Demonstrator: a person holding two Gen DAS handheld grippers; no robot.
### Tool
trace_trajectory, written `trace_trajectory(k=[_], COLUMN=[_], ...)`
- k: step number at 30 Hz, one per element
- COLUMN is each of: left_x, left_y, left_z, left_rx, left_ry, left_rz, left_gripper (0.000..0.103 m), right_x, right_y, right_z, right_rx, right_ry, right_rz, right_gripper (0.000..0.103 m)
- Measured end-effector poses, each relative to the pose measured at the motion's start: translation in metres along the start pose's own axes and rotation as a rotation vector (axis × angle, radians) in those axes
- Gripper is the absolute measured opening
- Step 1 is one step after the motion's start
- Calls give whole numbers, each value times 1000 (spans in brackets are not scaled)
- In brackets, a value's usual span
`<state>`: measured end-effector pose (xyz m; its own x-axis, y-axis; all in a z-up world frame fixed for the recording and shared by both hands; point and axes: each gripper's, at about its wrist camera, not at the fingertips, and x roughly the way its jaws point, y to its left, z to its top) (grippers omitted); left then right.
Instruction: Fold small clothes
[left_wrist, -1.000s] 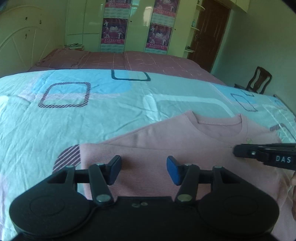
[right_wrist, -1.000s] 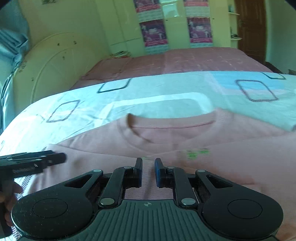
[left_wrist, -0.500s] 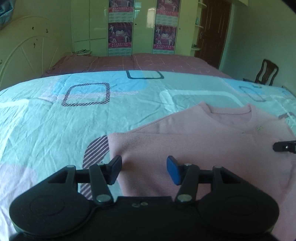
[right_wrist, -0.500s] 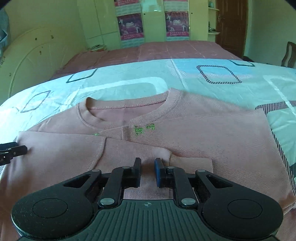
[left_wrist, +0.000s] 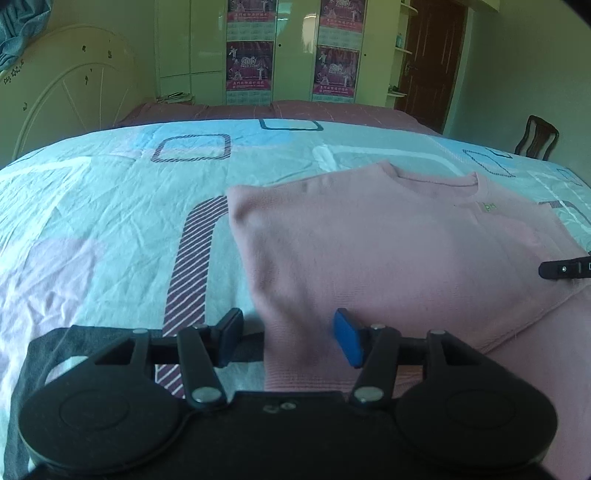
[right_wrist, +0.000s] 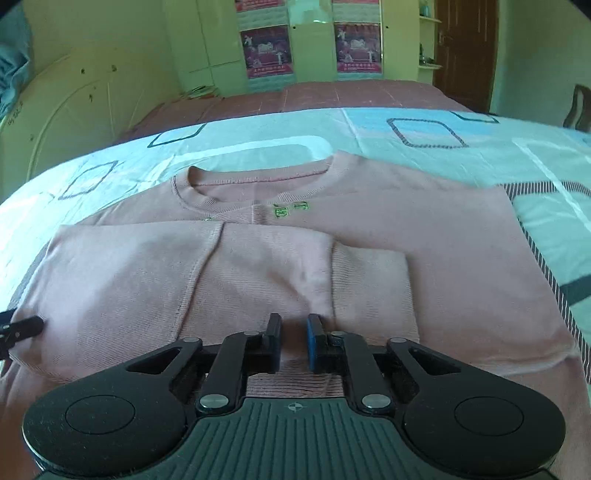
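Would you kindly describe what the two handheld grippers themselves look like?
Both are matte black. The left gripper has round disc housings, silver pivot screws on its linkage arms and blue pads. The right gripper is alike, with a ribbed grey centre plate bearing a small crosshair mark. No cables or sleeves show.

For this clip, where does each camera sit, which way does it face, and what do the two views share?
Left wrist: rides on the left claw, looking forward across the pink knit sweater and patterned turquoise bedsheet toward the wardrobe; its open fingers show, and the right claw's tip at the right edge.
Right wrist: rides on the right claw, facing the sweater's collar and folded sleeves; its narrowly parted fingers show, and the left claw's tip at the left edge.
Shared: sweater, bedsheet, wardrobe posters, dark wooden door.
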<state>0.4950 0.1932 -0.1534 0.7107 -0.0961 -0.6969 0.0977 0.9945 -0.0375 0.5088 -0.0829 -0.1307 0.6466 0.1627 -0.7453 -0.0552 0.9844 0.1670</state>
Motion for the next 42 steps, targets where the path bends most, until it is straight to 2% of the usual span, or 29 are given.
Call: trace_trajectory(k=[3, 4, 7, 9, 11, 12, 15, 16, 17, 19, 21, 26, 32, 35, 37, 38, 39, 42], left_x=[-22, -30, -44, -34, -12, -11, -16, -20, -25, -33, -41, -57, -88, -106, -118, -123, -129, -149], left_y=[-1, -5, -23, -39, -46, -46, -44, -41, -39, -38, -40, -43, -50, -57, -61, -62, -62, -62], left_z=[1, 0, -3, -5, -15, -19, -17, -18, -19, -24, -30, -44, -60, -68, -75, -80, -85, -105], left_rx=[-48, -43, 22, 99, 149, 156, 129, 113, 101, 100, 113, 89, 101, 108, 95, 83, 67, 5], left_ry=[-67, -94, -144, -75, 39, 12, 19, 16, 10, -4, -6, 16, -8, -25, -18, -6, 2, 13], left_rz=[6, 16, -33, -66, -56, -54, -59, -65, -65, -58, -25, 21, 45, 54, 65, 65, 66, 92], left_gripper=[52, 52, 52, 55, 56, 57, 57, 57, 57, 60, 69, 71, 70, 65, 36, 10, 7, 14], right_x=[-17, -20, -21, -18, -18, -20, -34, -43, -51, -70, -86, -117, -141, -154, -165, -172, -179, -204], right_y=[5, 5, 2, -3, -10, -11, -4, -2, -2, -4, -7, -28, -47, -60, -73, -80, -87, -114], right_z=[0, -1, -9, -15, -17, -16, -14, -16, -18, -25, -32, -56, -80, -92, -100, -104, -109, -128], right_rx=[2, 8, 8, 17, 59, 66, 33, 19, 15, 13, 3, 47, 61, 47, 51, 53, 56, 76], right_ry=[-44, -49, -40, -32, -34, -31, -44, -66, -86, -129, -133, -109, -83, -81, -82, -86, -91, -94], right_rz=[-5, -7, -44, -74, -54, -52, -64, -68, -79, -81, -86, -77, -62, -53, -41, -38, -35, -15], right_gripper=[7, 7, 7, 7, 7, 7, 7, 11, 32, 65, 65, 65, 65, 65, 65, 65, 65, 65])
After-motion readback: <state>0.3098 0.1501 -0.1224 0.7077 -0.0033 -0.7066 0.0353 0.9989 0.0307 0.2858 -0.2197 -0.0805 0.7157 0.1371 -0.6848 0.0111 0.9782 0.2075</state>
